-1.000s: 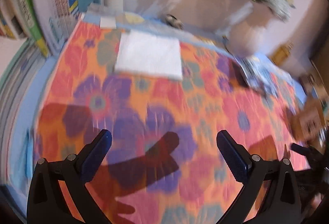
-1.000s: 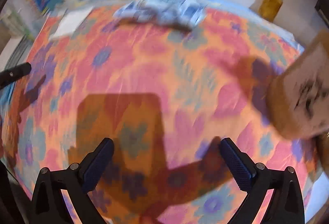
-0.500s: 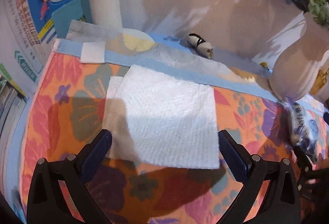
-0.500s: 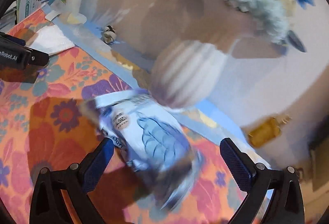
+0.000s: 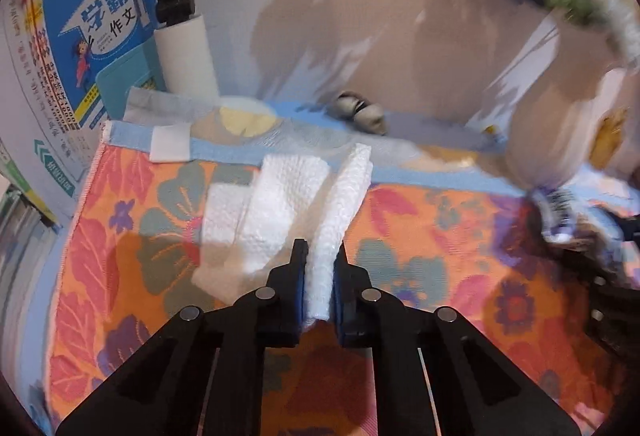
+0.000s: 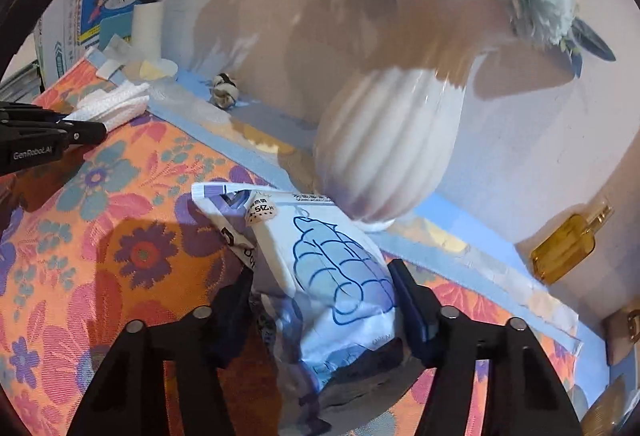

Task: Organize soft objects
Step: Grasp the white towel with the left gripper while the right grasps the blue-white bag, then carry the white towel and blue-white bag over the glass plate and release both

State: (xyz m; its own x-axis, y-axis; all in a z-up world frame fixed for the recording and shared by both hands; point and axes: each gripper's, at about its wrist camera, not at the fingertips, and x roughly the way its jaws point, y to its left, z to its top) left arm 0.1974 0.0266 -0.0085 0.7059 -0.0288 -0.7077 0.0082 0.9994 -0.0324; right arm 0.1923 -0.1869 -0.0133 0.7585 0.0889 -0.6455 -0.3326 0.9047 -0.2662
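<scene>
- White paper towel (image 5: pixel 304 204) lies crumpled on the floral tablecloth (image 5: pixel 440 236) near its blue border, its near fold pinched between the pressed-together jaws of the left gripper (image 5: pixel 319 256).
- Blue-and-white packet (image 6: pixel 328 268) lies beside the white ribbed vase (image 6: pixel 392 140); the right gripper (image 6: pixel 322 288) has just been closing, its fingers squeezing the packet's sides.

Pale wall (image 5: pixel 360 16) w/ shadows; floral tablecloth (image 5: pixel 440 256).
</scene>
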